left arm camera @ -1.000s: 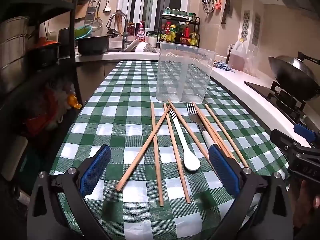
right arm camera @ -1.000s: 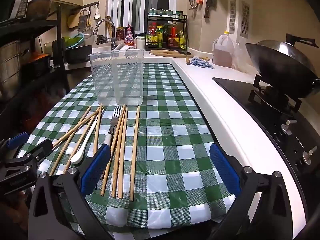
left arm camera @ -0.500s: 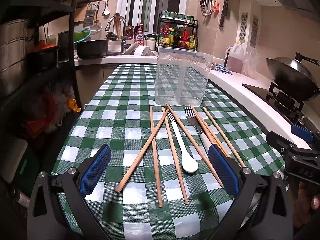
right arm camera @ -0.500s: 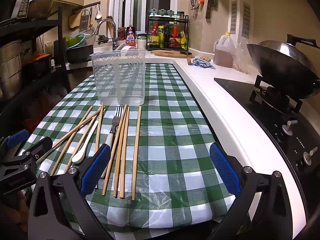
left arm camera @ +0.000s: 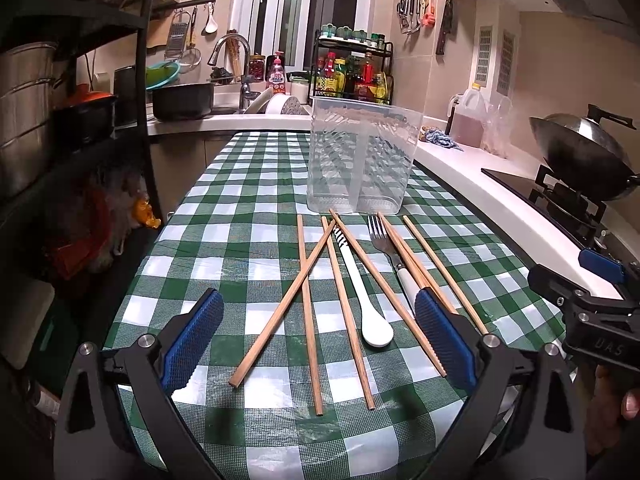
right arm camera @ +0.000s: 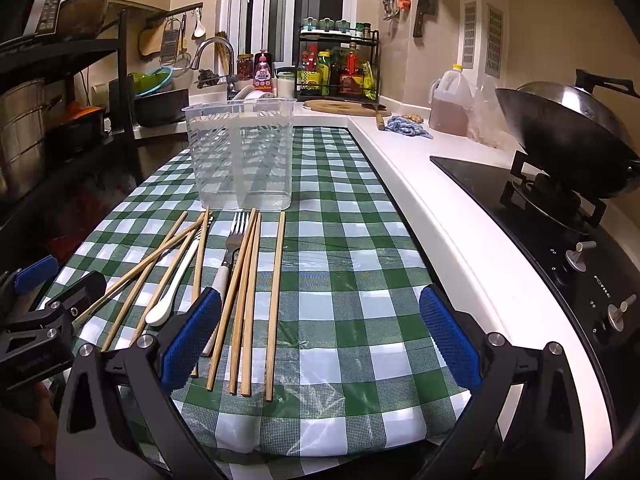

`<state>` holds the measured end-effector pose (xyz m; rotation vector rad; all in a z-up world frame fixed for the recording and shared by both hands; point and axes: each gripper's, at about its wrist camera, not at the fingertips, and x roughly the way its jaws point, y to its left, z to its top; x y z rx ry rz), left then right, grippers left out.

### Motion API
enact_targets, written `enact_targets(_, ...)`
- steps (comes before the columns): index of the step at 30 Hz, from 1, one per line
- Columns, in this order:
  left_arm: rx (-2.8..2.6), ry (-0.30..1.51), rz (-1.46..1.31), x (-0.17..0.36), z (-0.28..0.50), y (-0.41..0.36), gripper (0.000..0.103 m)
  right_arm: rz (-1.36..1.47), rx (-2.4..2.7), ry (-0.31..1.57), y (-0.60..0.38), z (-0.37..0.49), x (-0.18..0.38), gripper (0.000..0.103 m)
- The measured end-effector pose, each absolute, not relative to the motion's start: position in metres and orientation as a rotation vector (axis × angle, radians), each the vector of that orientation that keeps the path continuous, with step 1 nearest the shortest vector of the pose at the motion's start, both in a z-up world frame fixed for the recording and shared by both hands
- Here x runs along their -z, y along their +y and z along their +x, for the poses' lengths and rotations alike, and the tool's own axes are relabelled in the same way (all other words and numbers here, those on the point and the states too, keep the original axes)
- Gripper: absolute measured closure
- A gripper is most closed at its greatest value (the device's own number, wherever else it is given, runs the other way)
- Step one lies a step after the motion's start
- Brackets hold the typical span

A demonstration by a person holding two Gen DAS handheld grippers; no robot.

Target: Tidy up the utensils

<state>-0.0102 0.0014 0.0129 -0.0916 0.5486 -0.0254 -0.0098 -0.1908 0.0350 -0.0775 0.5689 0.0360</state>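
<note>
From my left wrist camera, my left gripper [left arm camera: 316,336] hovers low over the green-and-white checked tablecloth [left arm camera: 240,208] with its blue-padded jaws spread wide and nothing between them. Ahead of it the loose wooden chopsticks [left arm camera: 306,312] lie fanned on the cloth, two of them crossing near the middle of the spread. Among them rests the white ceramic spoon [left arm camera: 366,304], its bowl toward me and its striped handle end pointing to 12 o'clock. Just at 3 o'clock of the spoon lies the metal fork with a white handle [left arm camera: 390,254], tines pointing away from me, with chopsticks touching its right side. At 12 o'clock of the whole spread stands the clear plastic two-compartment utensil holder [left arm camera: 360,156], upright; I can see nothing inside it. The tips of several chopsticks reach close to its base.

From my right wrist camera, my right gripper [right arm camera: 320,340] is likewise fully open and grips nothing. Its left pad sits over the handle end of the fork [right arm camera: 230,248], and four near-parallel chopsticks [right arm camera: 274,304] run from between the fingers toward 12 o'clock. The spoon [right arm camera: 172,288] lies at about 10 o'clock, and the holder [right arm camera: 242,156] stands beyond. At 3 o'clock, off the cloth, a dark wok [right arm camera: 560,136] sits on the black stove.
</note>
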Motion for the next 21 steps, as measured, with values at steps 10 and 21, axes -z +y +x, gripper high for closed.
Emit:
enact_targets(10, 0.025, 0.548, -0.092, -0.0131, -0.0097, -0.0002, 0.011, -0.079, -0.037, 0.569, -0.1899, -0.0102, -0.0349, 0.006)
enact_targets(21, 0.027, 0.546, -0.084, -0.0129, -0.0088, -0.0028, 0.012, -0.077, -0.040, 0.567, -0.1884, -0.0108, -0.0358, 0.006)
